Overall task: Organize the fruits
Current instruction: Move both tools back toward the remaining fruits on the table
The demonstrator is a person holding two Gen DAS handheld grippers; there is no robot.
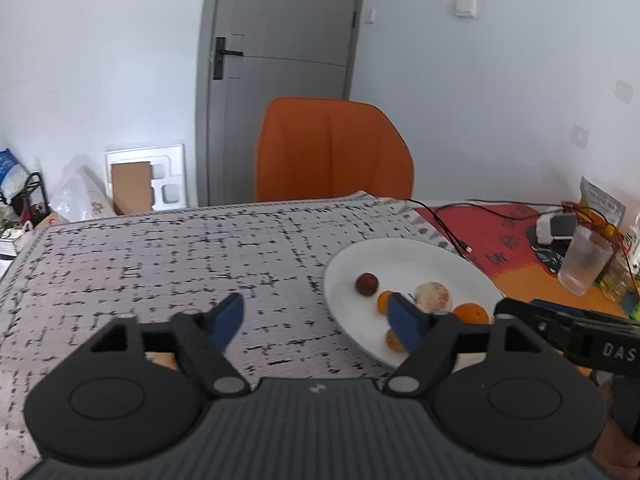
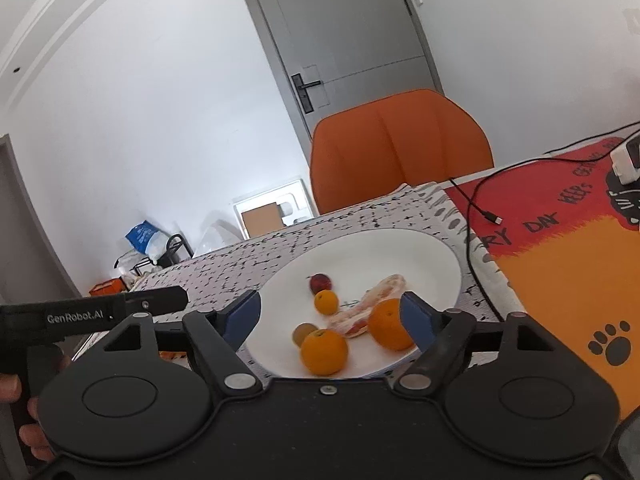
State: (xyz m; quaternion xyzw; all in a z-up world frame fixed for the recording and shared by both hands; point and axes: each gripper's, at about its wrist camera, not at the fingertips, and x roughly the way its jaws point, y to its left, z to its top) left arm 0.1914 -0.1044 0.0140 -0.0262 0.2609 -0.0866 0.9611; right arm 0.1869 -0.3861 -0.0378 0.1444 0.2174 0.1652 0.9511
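Observation:
A white plate on the patterned tablecloth holds a dark red plum, a small orange, two larger oranges, a brownish fruit and a peeled pomelo piece. My right gripper is open and empty, above the plate's near side. My left gripper is open and empty, over the cloth left of the plate. The plum, the pomelo and oranges show there too.
An orange chair stands behind the table. A red-and-orange mat with a black cable, a charger and a glass lies to the right. The patterned cloth spreads left of the plate.

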